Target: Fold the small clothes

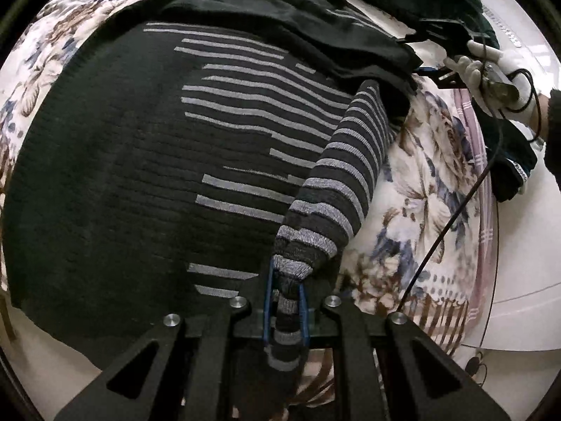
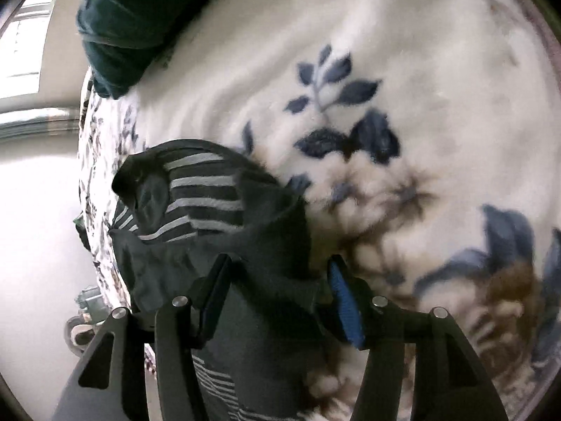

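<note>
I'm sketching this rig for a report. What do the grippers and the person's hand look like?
Both grippers are matte black, with angular linkage arms carrying triangular cut-outs and round silver bolt heads. The left gripper has slim blue-edged fingers; the right gripper has a ribbed blue pad on one finger. The hand wears a white glove below a dark sleeve, with a thin black cable trailing down.

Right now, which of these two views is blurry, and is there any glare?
Left wrist view: sharp, the sweater stripes crisp, with fisheye bending at the edges. Right wrist view: motion-blurred, the blanket flowers smeared, and the window at upper left blown out white.
</note>
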`<state>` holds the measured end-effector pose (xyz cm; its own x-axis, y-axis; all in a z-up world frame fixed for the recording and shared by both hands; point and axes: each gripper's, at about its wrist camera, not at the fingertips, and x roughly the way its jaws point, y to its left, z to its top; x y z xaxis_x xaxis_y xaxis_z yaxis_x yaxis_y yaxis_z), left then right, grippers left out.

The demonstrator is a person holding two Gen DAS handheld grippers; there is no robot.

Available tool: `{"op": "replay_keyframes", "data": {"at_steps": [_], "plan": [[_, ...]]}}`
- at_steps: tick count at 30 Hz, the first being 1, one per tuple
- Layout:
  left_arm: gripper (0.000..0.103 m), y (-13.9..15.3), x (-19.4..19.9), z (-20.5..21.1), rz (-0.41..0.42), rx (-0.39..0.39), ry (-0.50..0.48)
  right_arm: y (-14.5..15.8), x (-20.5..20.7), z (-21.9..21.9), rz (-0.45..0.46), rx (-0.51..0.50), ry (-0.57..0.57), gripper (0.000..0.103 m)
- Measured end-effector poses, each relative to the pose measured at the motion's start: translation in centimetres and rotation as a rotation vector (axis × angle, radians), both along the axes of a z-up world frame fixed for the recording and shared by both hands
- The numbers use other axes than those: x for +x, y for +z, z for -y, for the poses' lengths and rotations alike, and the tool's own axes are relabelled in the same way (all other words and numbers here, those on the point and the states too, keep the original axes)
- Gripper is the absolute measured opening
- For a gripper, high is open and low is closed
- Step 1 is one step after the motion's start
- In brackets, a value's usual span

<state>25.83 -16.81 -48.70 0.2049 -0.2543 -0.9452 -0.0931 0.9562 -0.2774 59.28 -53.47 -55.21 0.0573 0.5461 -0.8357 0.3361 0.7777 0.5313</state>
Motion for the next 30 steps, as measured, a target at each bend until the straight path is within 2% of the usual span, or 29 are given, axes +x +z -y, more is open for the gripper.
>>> {"op": "replay_keyframes", "data": {"at_steps": [3,4,5,6,10,14,17,21,25,30], "plan": [[0.01,-0.2,0.1,0.1,-0.008,0.002,0.0,-1.8,1.0,-0.6,-0.012,0.001,0.022,0.058],[0.01,-0.2,0.2,0.2,-0.011,0.005,-0.004,-1.9,1.1,-0.8,-0.001,-0.011,0.025,0.052],[0.01,-0.1,0.3,0.2,-0.014,0.004,-0.004,-1.6,1.2,-1.0,0.04,-0.011,0.016,0.02],[0.01,0.0,0.3,0.1,-0.015,0.0,0.0,-1.6,1.2,-1.4,0.054,-0.01,0.016,0.01],[0.01,1.8,0.3,-0.5,0.009,-0.015,0.009,2.2,1.0,-3.3,0.12,-0.042,0.029,0.009],[0.009,4.3,0.5,-2.8,0.039,-0.054,0.048,7.8,1.9,-7.0,0.151,-0.084,0.102,0.009],[0.009,6.0,0.0,-6.1,0.06,-0.083,0.109,11.4,3.1,-12.0,0.149,-0.127,0.171,0.009],[0.007,6.6,-1.0,-11.1,0.069,-0.101,0.19,14.2,4.9,-20.5,0.136,-0.192,0.245,0.009],[0.005,5.5,-2.4,-17.3,0.052,-0.101,0.277,14.3,7.0,-29.6,0.131,-0.235,0.302,0.009],[0.005,2.4,-2.9,-22.5,0.037,-0.124,0.352,10.3,8.6,-41.9,0.11,-0.32,0.369,0.009]]}}
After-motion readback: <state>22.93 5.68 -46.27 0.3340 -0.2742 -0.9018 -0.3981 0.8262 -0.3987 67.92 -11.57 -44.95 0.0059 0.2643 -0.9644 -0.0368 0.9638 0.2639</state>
